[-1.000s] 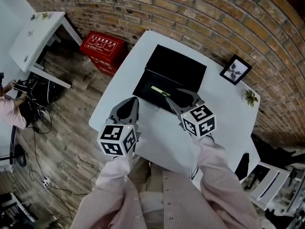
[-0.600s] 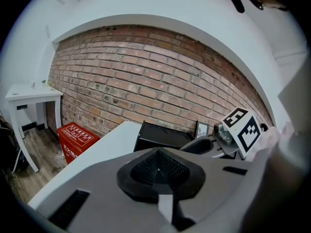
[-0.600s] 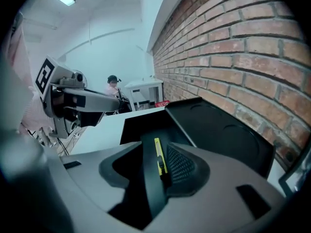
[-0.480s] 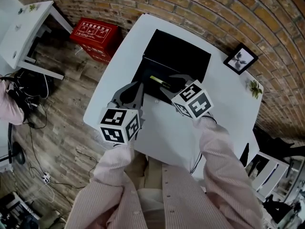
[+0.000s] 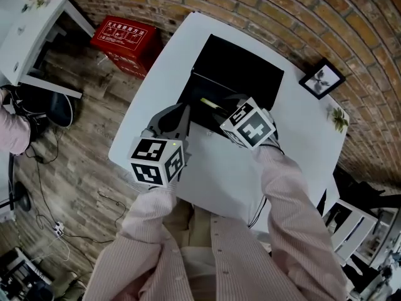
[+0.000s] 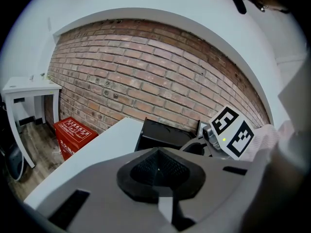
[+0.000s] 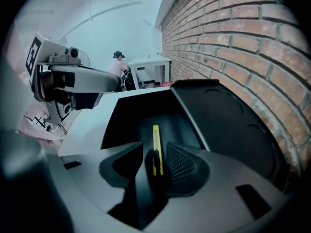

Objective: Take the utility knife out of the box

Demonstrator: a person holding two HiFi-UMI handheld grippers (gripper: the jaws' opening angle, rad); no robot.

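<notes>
An open black box (image 5: 219,96) stands on the white table (image 5: 294,149), its lid (image 5: 247,68) laid back toward the brick wall. A yellow utility knife (image 5: 210,103) lies flat inside it. My right gripper (image 5: 227,109) reaches into the box and is open. In the right gripper view the knife (image 7: 156,149) lies in the gap between the two pads, touching neither that I can see. My left gripper (image 5: 177,119) hovers at the box's front left corner, shut on nothing. In the left gripper view its pads (image 6: 146,166) meet, with the box (image 6: 163,135) beyond them.
A framed picture (image 5: 322,79) and a small plant (image 5: 339,118) sit at the table's far right. A red crate (image 5: 123,36) lies on the wooden floor to the left, near a white side table (image 5: 31,30). A person (image 7: 118,64) is by that table.
My right gripper has moved forward into the box and now straddles the knife. The left gripper has drawn closer to the box's front left corner.
</notes>
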